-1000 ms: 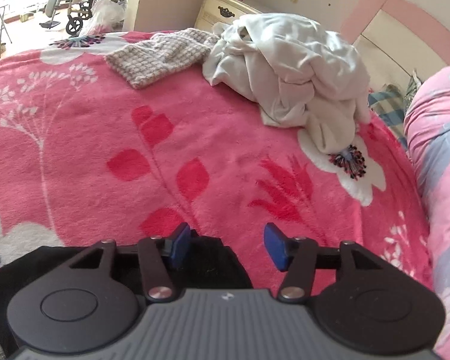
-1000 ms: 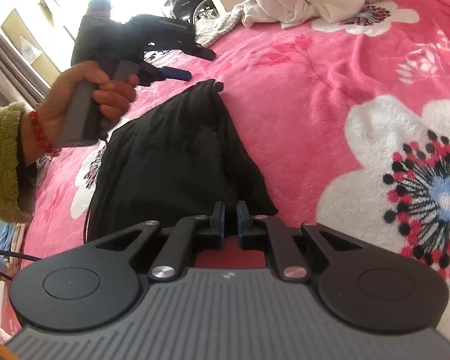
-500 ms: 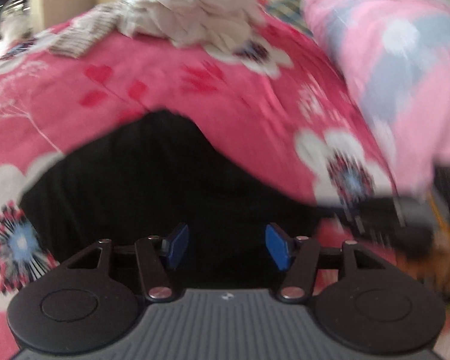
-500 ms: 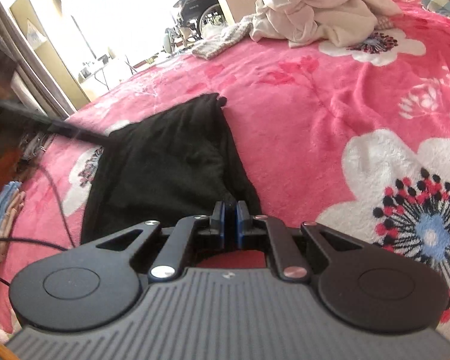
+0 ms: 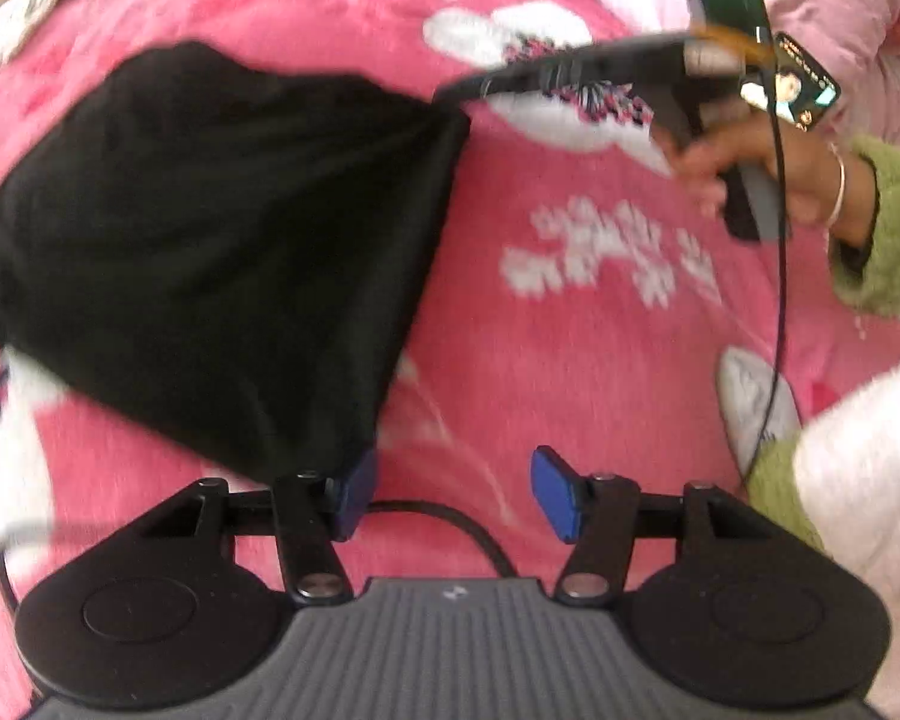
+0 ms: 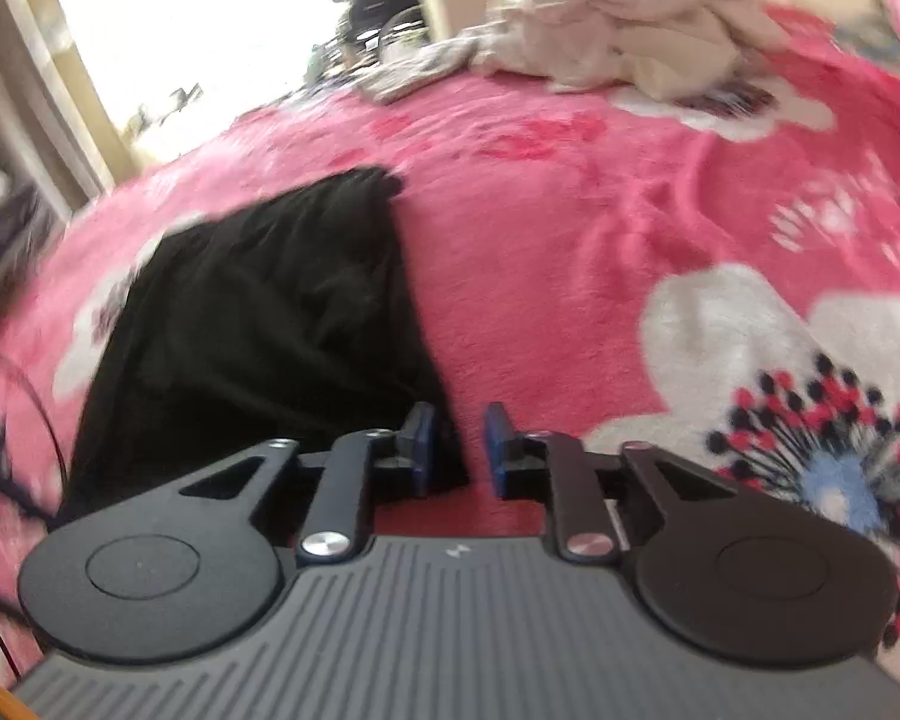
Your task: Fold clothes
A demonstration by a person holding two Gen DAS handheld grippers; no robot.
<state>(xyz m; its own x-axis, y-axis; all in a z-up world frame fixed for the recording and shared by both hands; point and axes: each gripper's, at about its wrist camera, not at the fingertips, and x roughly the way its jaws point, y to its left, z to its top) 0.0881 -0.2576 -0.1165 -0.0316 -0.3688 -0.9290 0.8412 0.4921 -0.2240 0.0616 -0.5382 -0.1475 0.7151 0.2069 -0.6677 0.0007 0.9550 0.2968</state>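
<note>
The left gripper point(image 5: 453, 495) is seen with jaws spread wide, a corner of the black garment point(image 5: 210, 252) just at its left pad, the right gripper point(image 6: 457, 450) narrowly parted at the garment's lower-right edge, cloth extending toward centre-left over the pink blanket point(image 6: 570, 252), white clothes point(image 6: 624, 54) piled at upper right.

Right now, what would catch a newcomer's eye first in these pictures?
The bright pink flowered blanket fills both views, with a flat black garment lying on it. A heap of white clothes sits at the far end. Both the left gripper and right gripper are open beside the garment's edge.
</note>
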